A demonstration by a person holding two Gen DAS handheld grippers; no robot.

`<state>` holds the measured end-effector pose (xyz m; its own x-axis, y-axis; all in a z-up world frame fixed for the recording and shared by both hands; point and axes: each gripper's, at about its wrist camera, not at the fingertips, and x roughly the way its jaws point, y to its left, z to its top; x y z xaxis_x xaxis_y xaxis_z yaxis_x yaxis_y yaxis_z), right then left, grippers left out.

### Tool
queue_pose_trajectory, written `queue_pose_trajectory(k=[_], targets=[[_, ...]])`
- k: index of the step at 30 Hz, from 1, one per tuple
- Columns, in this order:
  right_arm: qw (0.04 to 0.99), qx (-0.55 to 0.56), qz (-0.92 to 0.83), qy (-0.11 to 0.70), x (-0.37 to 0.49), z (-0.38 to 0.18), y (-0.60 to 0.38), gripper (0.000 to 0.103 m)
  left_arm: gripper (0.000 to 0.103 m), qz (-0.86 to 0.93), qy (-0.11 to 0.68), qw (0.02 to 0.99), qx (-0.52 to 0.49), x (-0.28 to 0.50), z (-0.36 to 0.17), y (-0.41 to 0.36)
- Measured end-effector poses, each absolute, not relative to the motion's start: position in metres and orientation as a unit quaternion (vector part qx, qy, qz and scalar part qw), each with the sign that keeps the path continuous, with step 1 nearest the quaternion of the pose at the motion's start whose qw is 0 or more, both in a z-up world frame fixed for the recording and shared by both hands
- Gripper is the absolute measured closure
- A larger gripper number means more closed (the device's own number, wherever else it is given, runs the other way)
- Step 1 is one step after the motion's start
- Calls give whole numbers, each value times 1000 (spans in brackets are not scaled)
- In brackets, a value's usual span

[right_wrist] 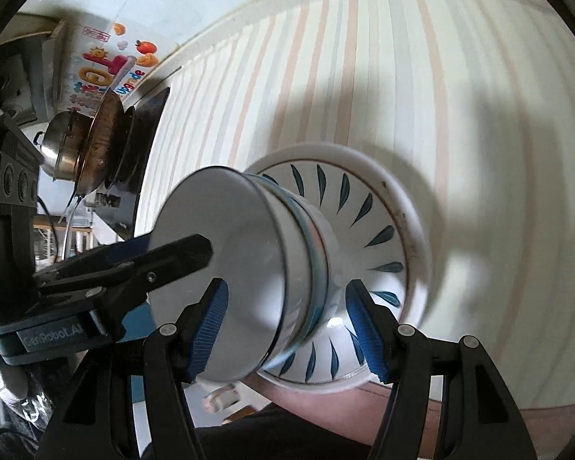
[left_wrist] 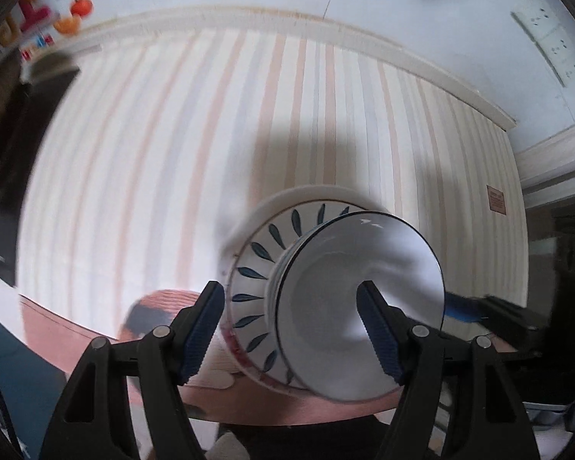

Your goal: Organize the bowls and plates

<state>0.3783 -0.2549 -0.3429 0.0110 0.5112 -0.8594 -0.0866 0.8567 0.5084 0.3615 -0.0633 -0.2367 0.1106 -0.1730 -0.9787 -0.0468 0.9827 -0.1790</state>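
Stacked bowls near the edge of a striped tabletop, both grippers over them

The striped tabletop (left_wrist: 211, 134) carries a white plate (right_wrist: 398, 191); on it sits a leaf-patterned bowl (right_wrist: 368, 207), and in that a stack of plain white bowls (left_wrist: 349, 306) with dark rims. The left gripper (left_wrist: 291, 329) has its jaws apart, one finger outside the stack and one over the top bowl's hollow; whether the pads press, I cannot tell. The right gripper (right_wrist: 287, 329) straddles the stack's wall, jaws apart, grip likewise unclear. Metal pots (right_wrist: 84, 145) stand at the far left.
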Motion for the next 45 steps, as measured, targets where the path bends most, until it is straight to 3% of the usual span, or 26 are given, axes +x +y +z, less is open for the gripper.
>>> queue_pose_trajectory(k=[2, 5, 8, 20, 41, 45], targets=[[711, 141, 201, 659, 371, -326, -258, 30, 17, -37, 651, 755, -73, 356, -225, -62], [742, 113, 175, 637, 360, -299, -264, 15, 14, -26, 630, 774, -56, 348, -211, -62], [772, 91, 146, 612, 347, -271, -266, 13, 14, -22, 610, 791, -49, 338, -198, -60], [839, 55, 75, 537, 286, -192, -265, 10, 13, -33, 554, 831, -35, 294, -146, -53], [905, 47, 72, 418, 111, -53, -238, 8, 13, -16, 451, 892, -35, 143, -28, -47], [911, 44, 81, 401, 73, -35, -238, 7, 1, -11, 429, 902, -41, 111, -11, -47]])
